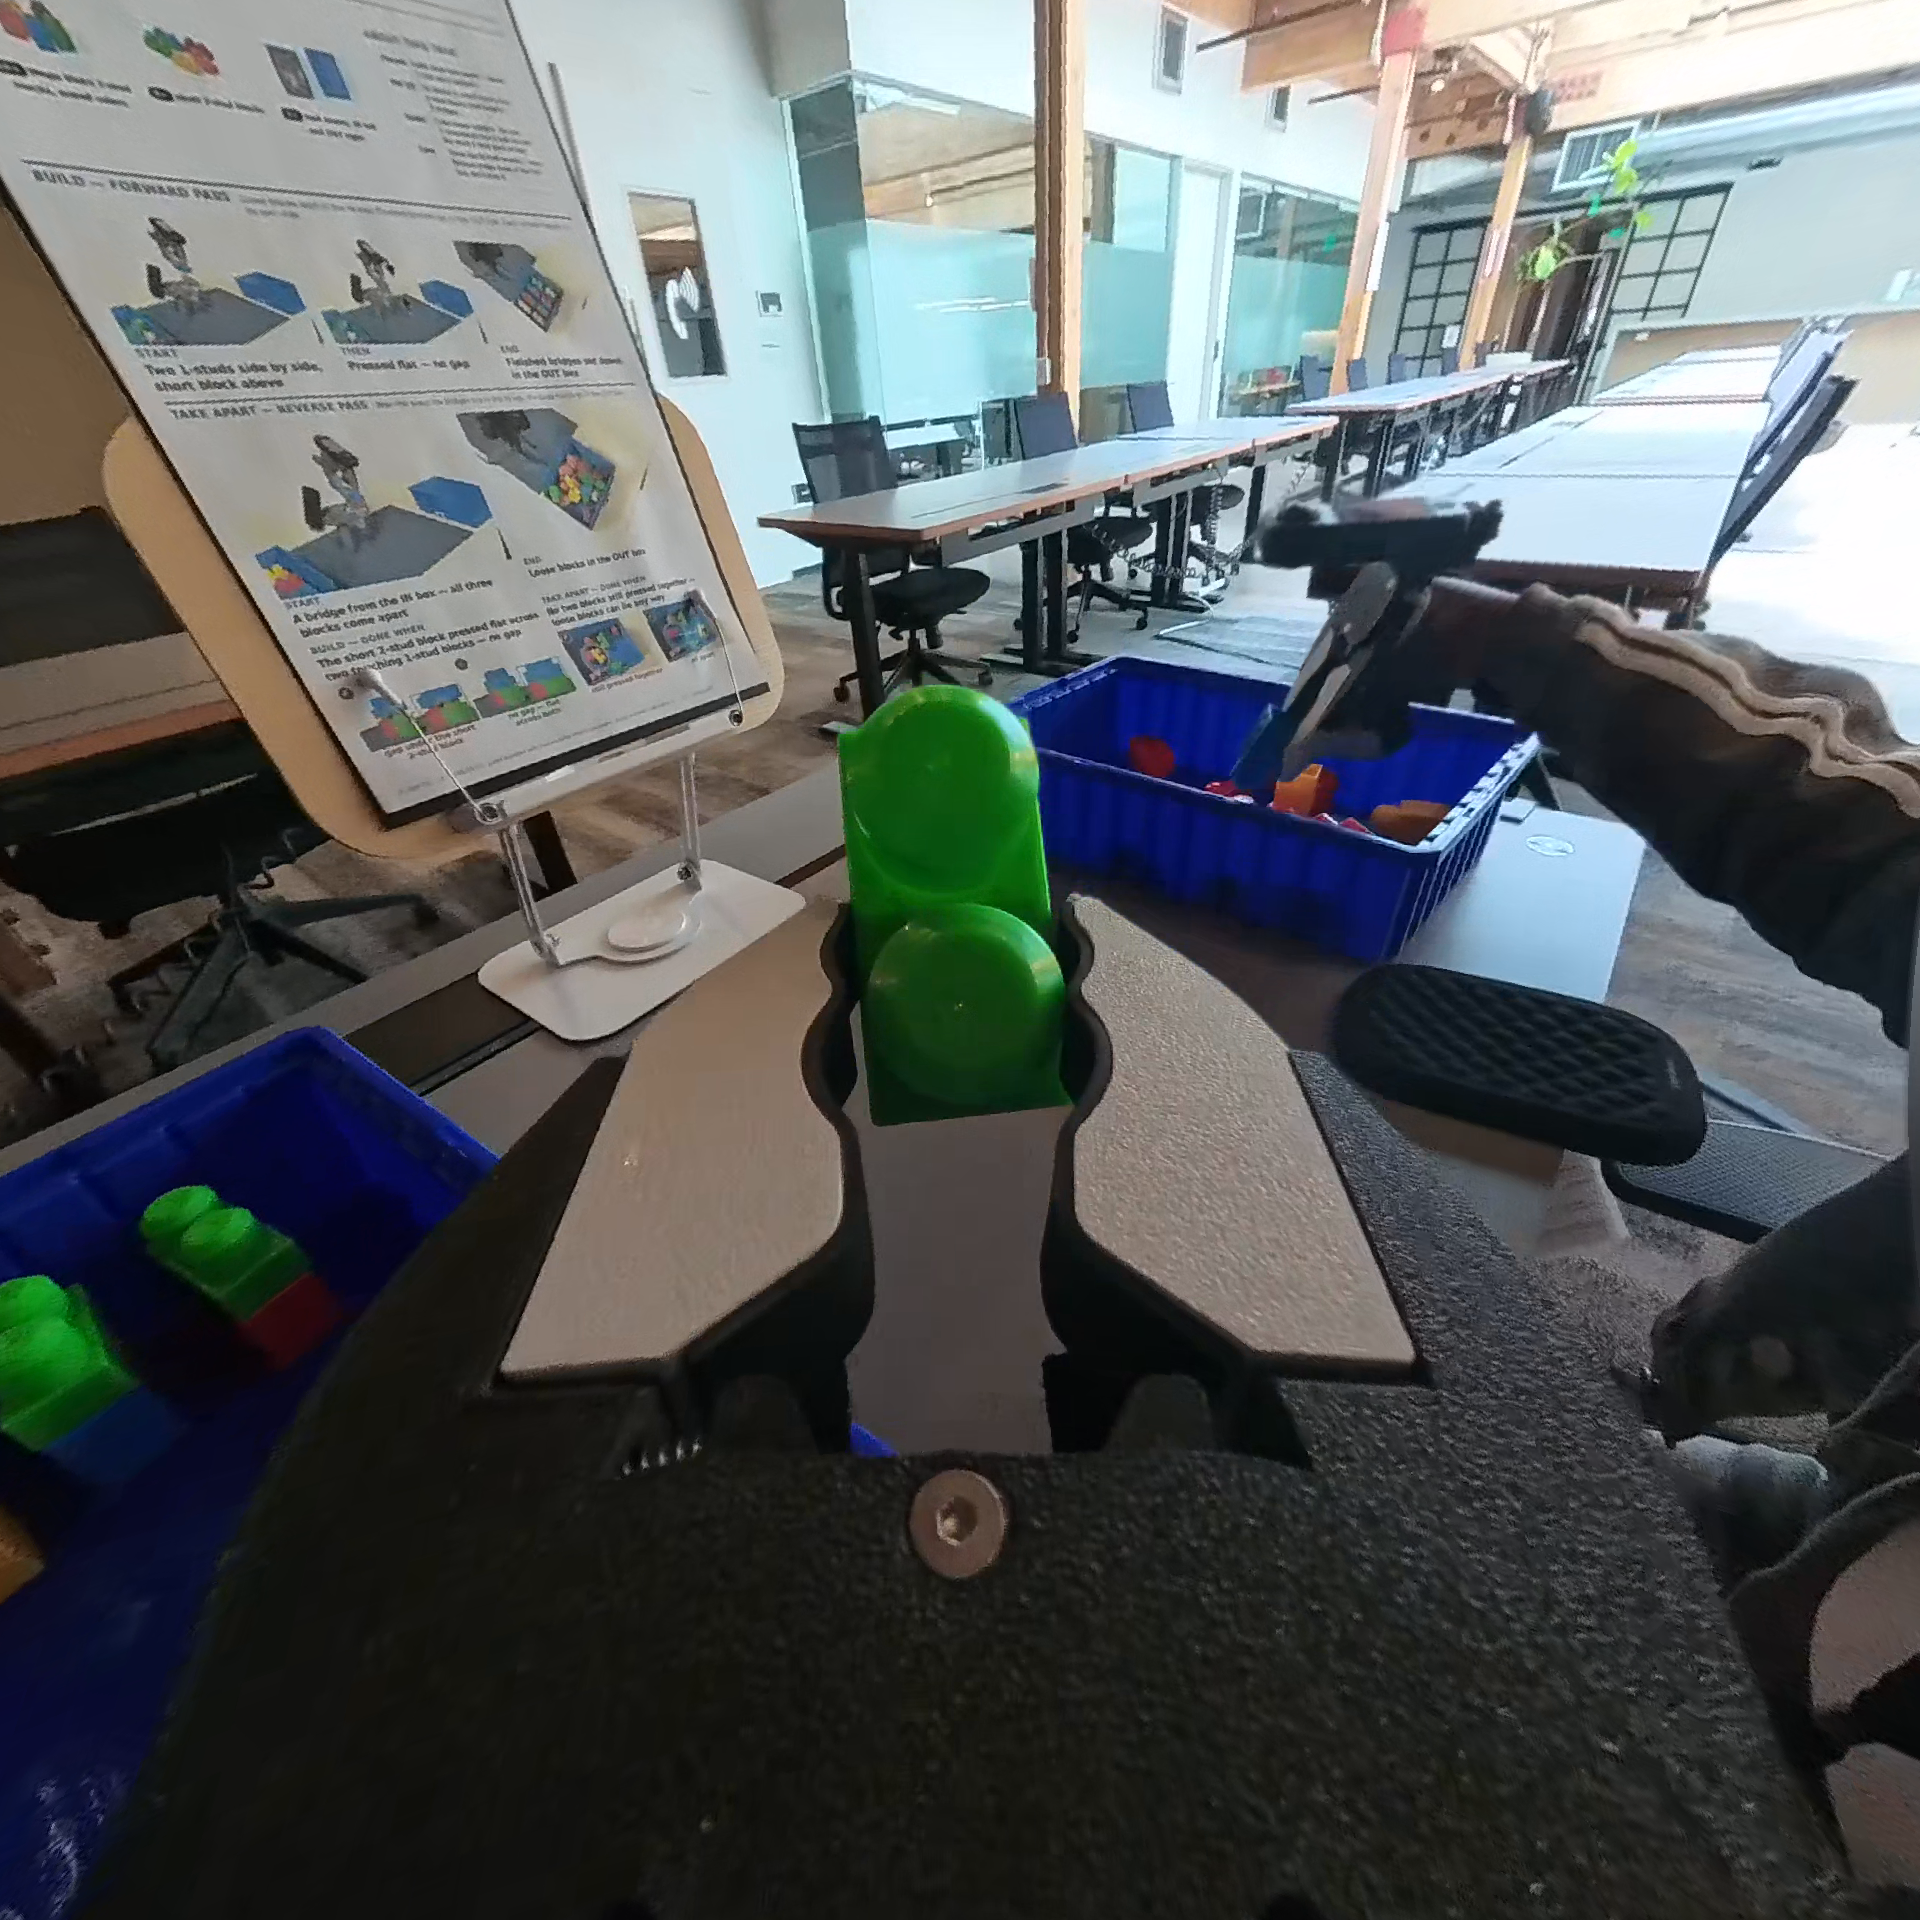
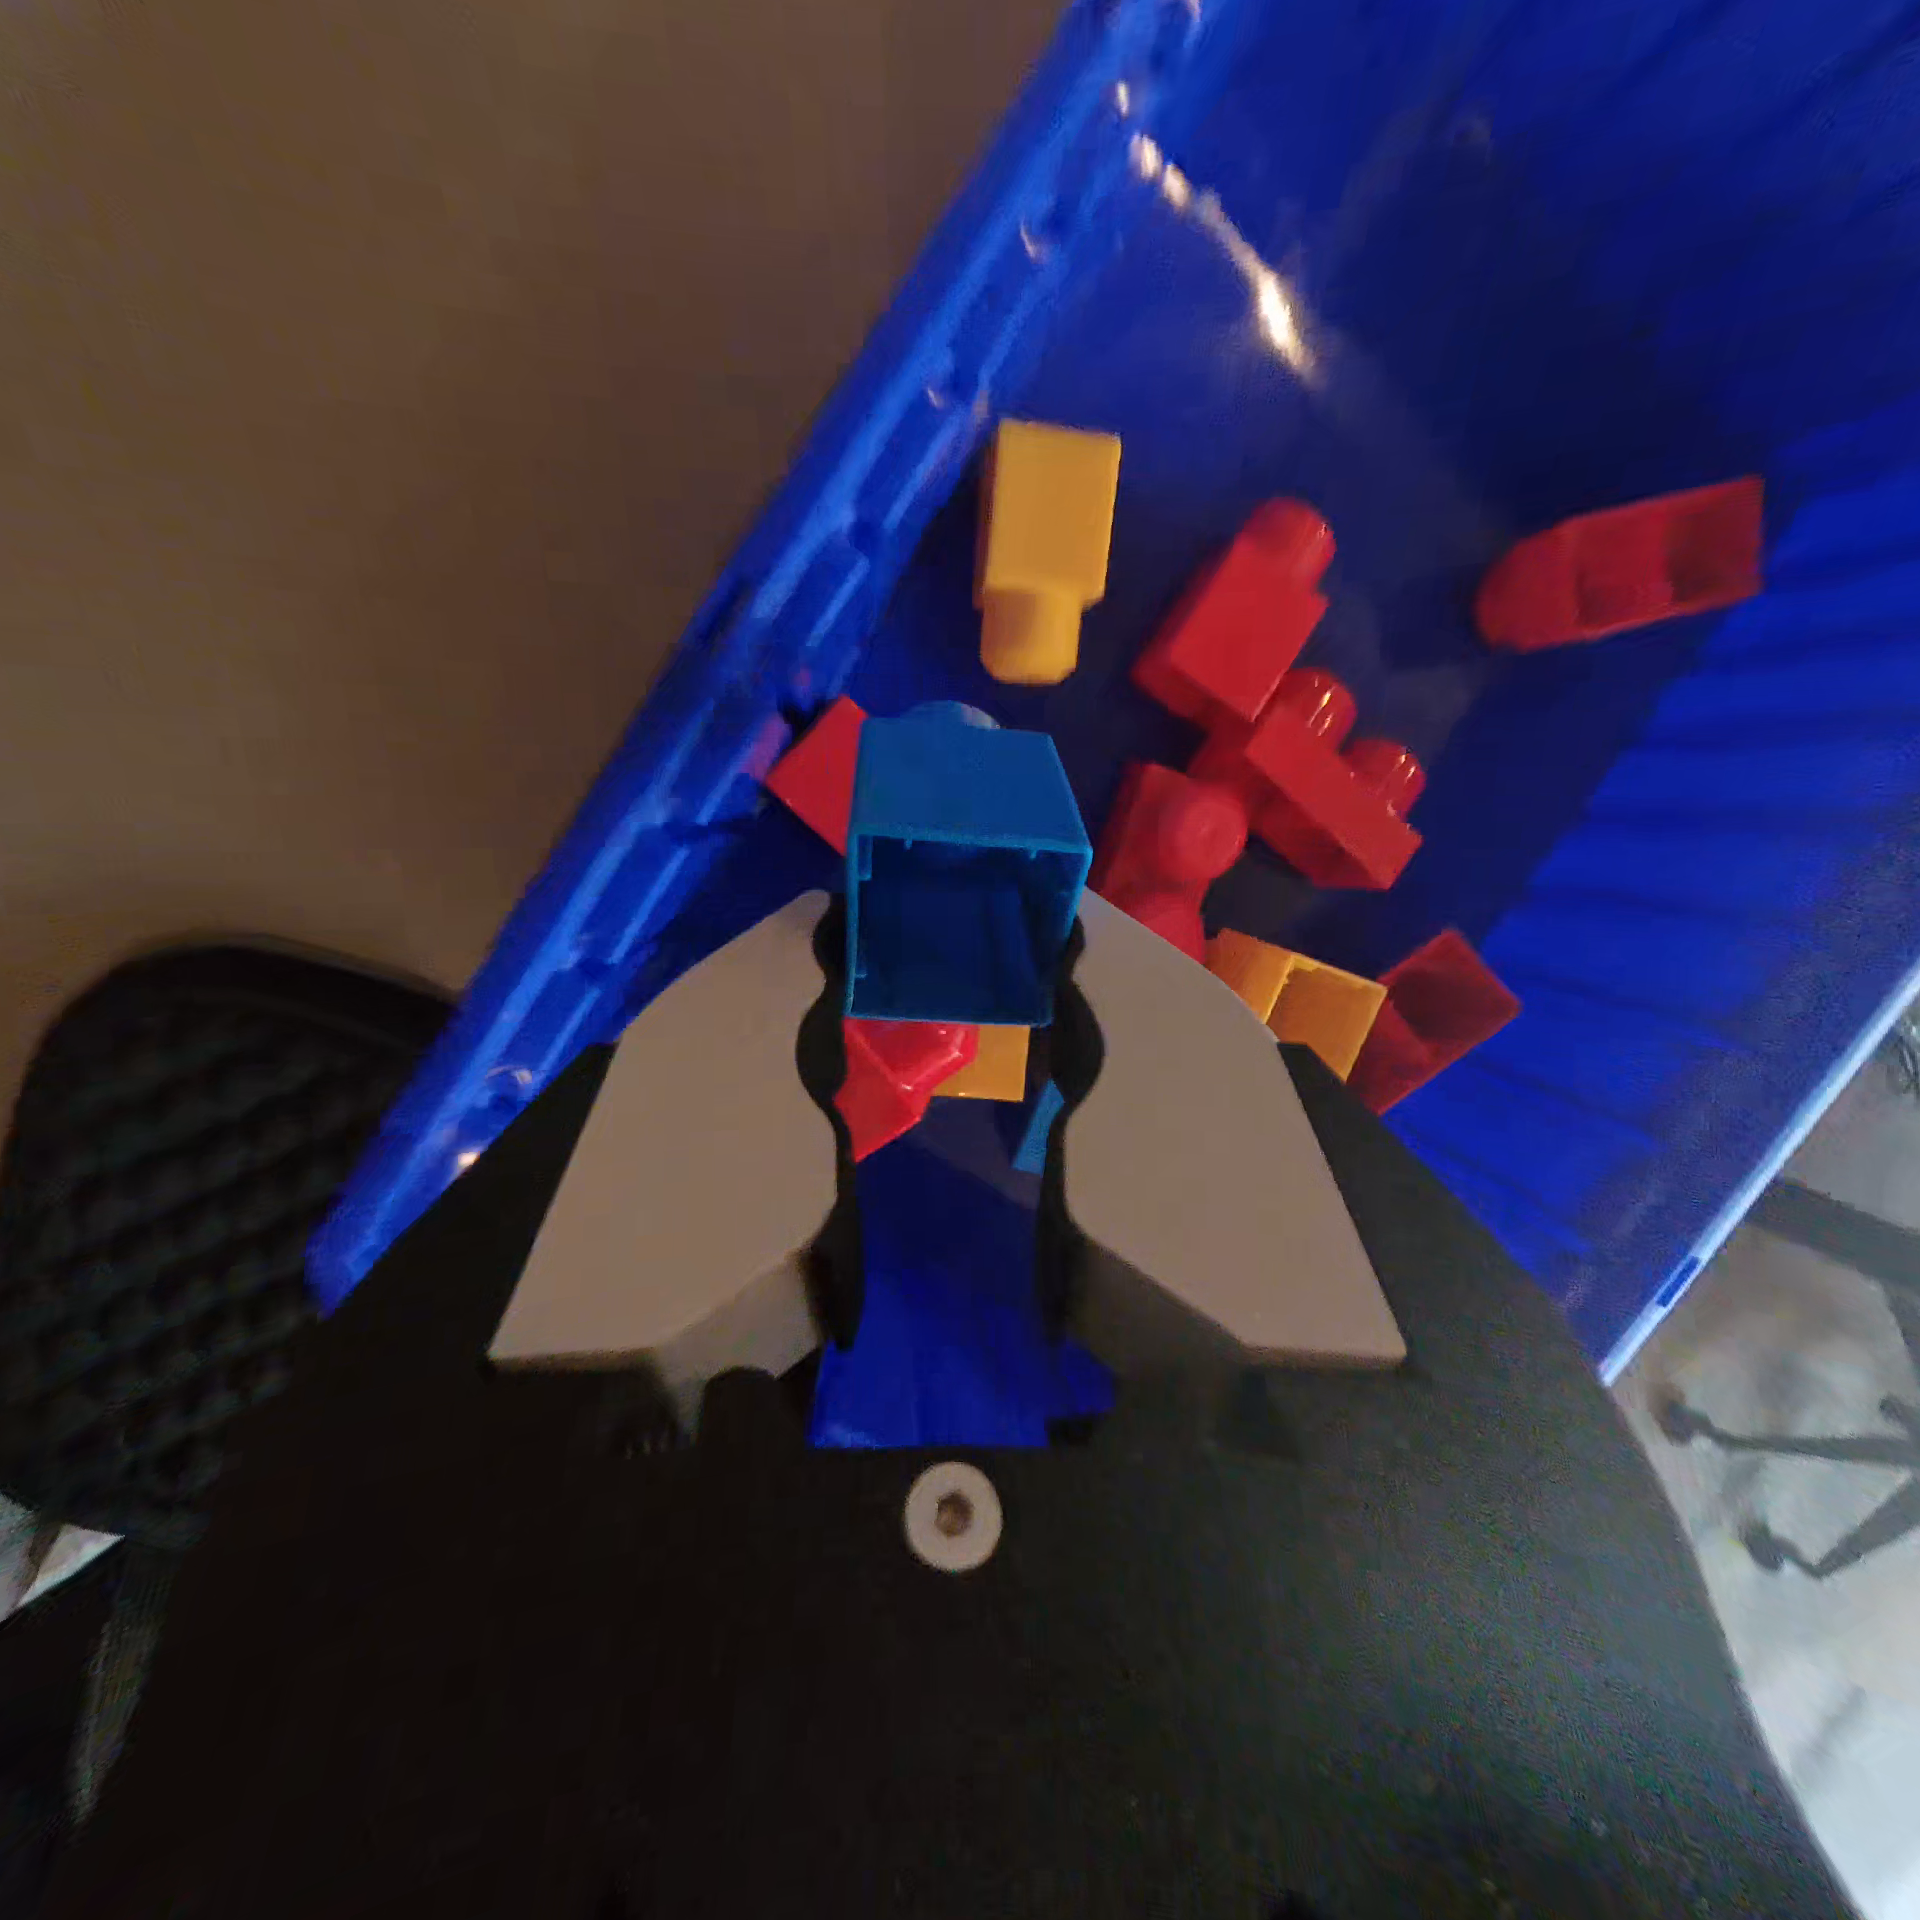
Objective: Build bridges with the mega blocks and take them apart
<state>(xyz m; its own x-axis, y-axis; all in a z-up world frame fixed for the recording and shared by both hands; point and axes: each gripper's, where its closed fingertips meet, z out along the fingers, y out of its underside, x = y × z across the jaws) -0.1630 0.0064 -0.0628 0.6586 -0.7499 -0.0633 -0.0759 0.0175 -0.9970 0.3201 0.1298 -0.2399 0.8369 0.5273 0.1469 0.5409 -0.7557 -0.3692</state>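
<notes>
The left hand-held gripper (image 1: 961, 1013) was clamped on a green two-stud block (image 1: 951, 904), held up above the counter (image 1: 1538, 914) with its studs facing the camera. The right hand-held gripper (image 2: 961, 961) was closed around a blue one-stud block (image 2: 961, 831), hollow underside towards the lens, and hung over the far blue bin (image 2: 1714, 935) where loose red blocks (image 2: 1309, 769) and yellow blocks (image 2: 1049, 540) lay scattered and unjoined. In the left wrist view that same right hand-held gripper reached down into the far bin beside a dark sleeve (image 1: 1683, 727). The near blue bin (image 1: 260, 1101) at the lower left held assembled bridges (image 1: 244, 1268), green tops seated on red and blue bases. Judging by this, the work appeared to be the take-apart pass and partway through: one bridge seemed split between the two grippers, several loose pieces already lay in the far bin, and at least two bridges were left to separate. The blue piece looked about to be dropped, with the green one to follow. An instruction sheet on a stand (image 1: 343, 416) stood behind the counter.
</notes>
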